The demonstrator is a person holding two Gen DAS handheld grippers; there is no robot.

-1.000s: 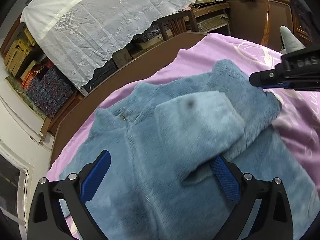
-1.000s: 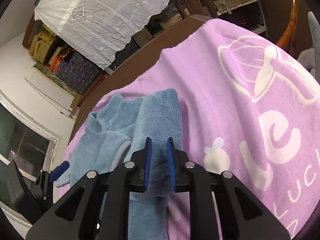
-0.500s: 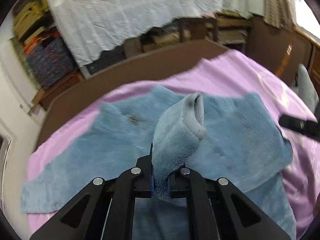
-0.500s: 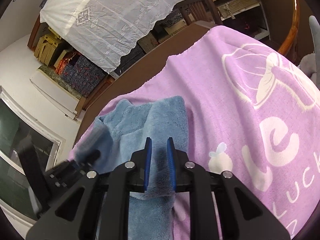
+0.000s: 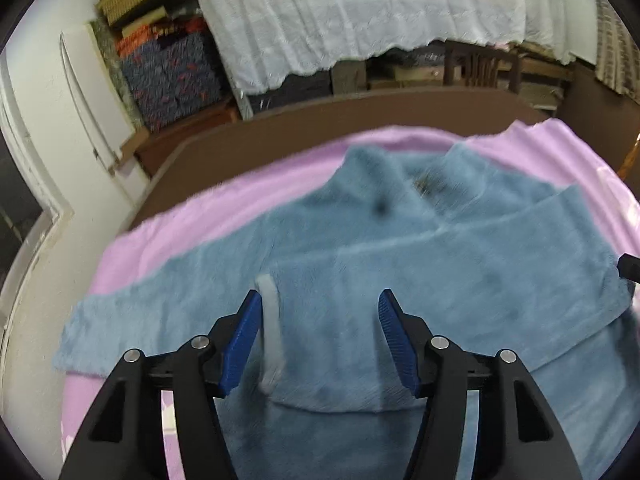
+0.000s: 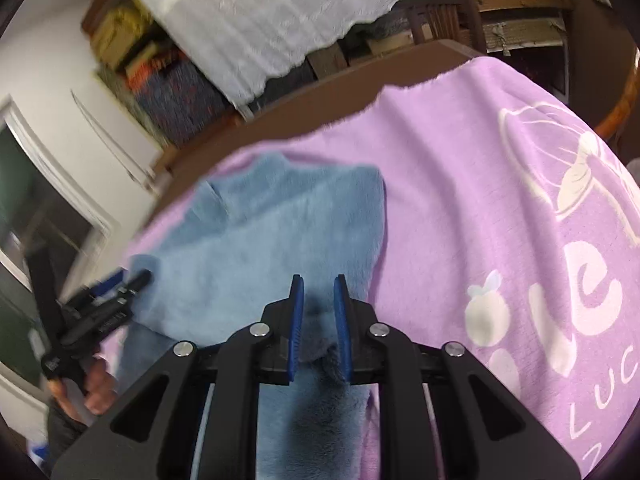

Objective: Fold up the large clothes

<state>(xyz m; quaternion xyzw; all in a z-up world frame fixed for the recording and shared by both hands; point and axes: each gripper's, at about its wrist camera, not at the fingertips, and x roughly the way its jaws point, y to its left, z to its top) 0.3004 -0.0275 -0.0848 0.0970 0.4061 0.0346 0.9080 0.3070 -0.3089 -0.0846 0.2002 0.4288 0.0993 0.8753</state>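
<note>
A blue fleece jacket [image 5: 400,248] lies spread on a lilac blanket [image 5: 240,200]. One sleeve is folded across its chest, ending in a pale cuff [image 5: 269,320]. My left gripper [image 5: 320,296] hovers over that sleeve with its jaws opening. The cuff lies just inside the left pad, and the pads are not pressing on it. In the right wrist view my right gripper [image 6: 318,280] is shut on a bunched edge of the jacket [image 6: 280,232] near the blanket [image 6: 460,200]. The left gripper [image 6: 100,308] shows there at the far left, held by a hand [image 6: 96,388].
The brown bed edge [image 5: 280,136] curves behind the blanket. Beyond it hang a white lace cloth [image 5: 360,12] over stored goods, stacked boxes [image 5: 168,64] and a wooden chair [image 5: 476,64]. The right gripper's tip [image 5: 630,266] pokes in at the right edge.
My left gripper shut on the sleeve cuff, carried it across the jacket, and now stands parted with the sleeve lying flat. The right gripper stays shut on the fabric and has shifted slightly.
</note>
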